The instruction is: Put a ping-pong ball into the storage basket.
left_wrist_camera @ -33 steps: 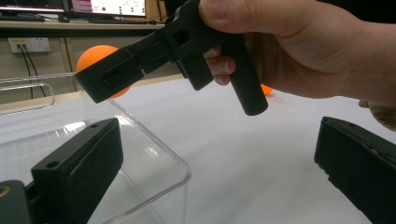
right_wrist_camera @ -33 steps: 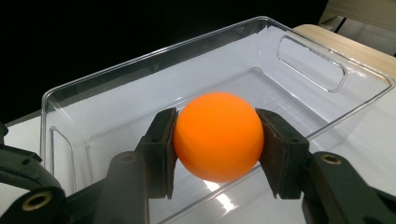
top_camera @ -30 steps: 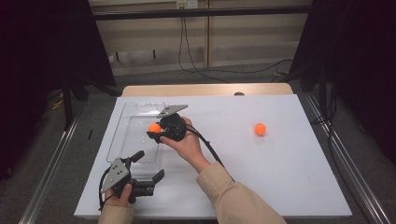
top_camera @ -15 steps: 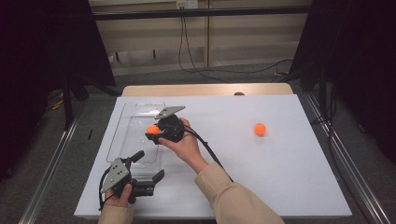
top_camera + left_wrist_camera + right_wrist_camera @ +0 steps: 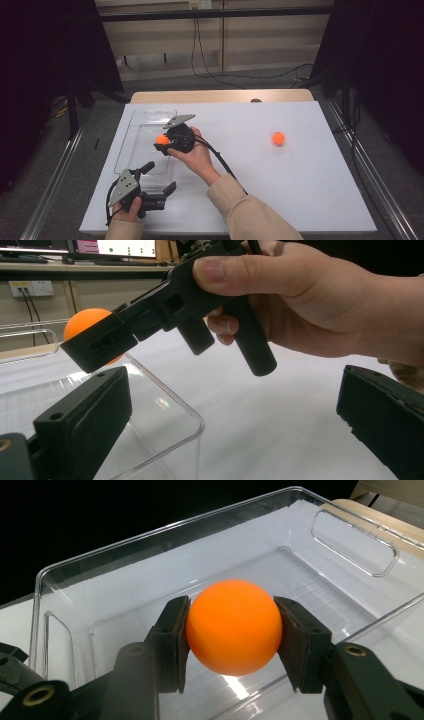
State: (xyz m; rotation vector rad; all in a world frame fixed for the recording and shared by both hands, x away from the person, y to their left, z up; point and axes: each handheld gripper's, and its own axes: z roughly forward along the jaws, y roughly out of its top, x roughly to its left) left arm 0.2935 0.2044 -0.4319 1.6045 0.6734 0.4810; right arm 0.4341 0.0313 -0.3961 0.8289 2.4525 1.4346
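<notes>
An orange ball [image 5: 233,627] is clamped between the pads of my right gripper [image 5: 233,640], which is shut on it. In the high view this ball [image 5: 162,139] hangs over the right side of a clear plastic tray [image 5: 134,150], held there by my right gripper [image 5: 161,142]. Below the ball the tray's floor [image 5: 310,580] is bare. A second orange ball [image 5: 278,138] lies on the white table to the right. My left gripper [image 5: 159,178] rests near the table's front left, open, with nothing between its jaws [image 5: 235,420]. From there the held ball [image 5: 82,322] shows above the tray's near corner [image 5: 192,420].
The white table top [image 5: 300,190] spreads wide to the right and front of the tray. A cable [image 5: 225,165] trails from the right gripper along the forearm. Beyond the table's wooden far edge [image 5: 220,96] is dark floor with cables.
My right gripper has edged slightly left over the tray with the ball still in it. The left gripper has stayed where it was.
</notes>
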